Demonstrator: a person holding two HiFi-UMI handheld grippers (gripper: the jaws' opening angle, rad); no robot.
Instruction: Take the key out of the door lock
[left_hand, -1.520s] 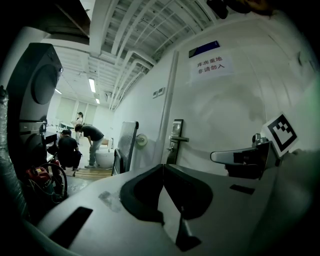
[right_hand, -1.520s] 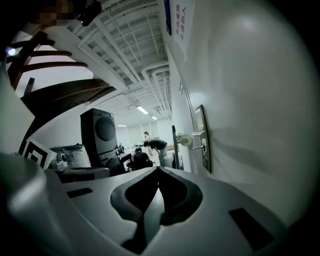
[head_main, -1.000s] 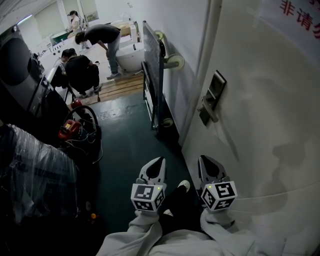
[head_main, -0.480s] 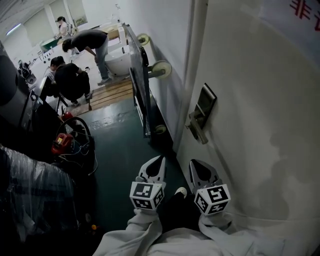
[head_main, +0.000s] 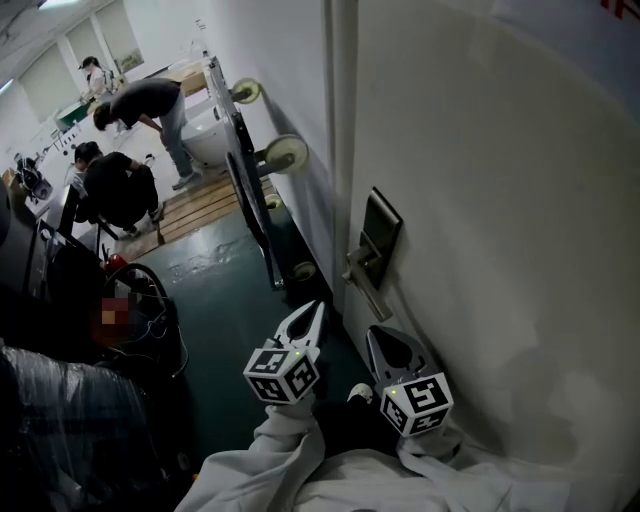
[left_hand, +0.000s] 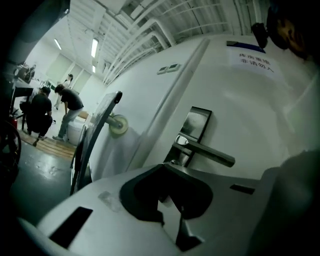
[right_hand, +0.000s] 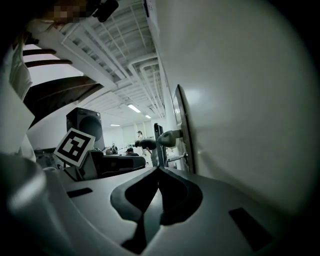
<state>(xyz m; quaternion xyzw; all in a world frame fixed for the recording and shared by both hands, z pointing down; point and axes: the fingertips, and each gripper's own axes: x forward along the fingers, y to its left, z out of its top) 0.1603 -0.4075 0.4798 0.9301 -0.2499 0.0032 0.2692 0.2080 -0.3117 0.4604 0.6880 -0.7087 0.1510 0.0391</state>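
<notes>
The white door (head_main: 500, 250) fills the right of the head view. On it sits a dark metal lock plate (head_main: 381, 232) with a lever handle (head_main: 362, 283). In the left gripper view the handle (left_hand: 205, 152) juts right, and a small metal piece, probably the key (left_hand: 173, 162), shows just under it. The right gripper view shows the key (right_hand: 177, 159) sticking out of the plate below the handle knob (right_hand: 169, 137). My left gripper (head_main: 314, 310) and right gripper (head_main: 381, 334) hang below the lock, both shut and empty, clear of the door hardware.
A flat wheeled trolley (head_main: 245, 190) leans against the wall past the door. People (head_main: 120, 180) work at the far end of the green floor (head_main: 230, 300). Black equipment with cables (head_main: 140, 320) and a plastic-wrapped bulk (head_main: 60, 420) stand at the left.
The view has swung so the lock sits lower and further left, nearer the grippers. Both grippers have drifted slightly left and stayed shut.
</notes>
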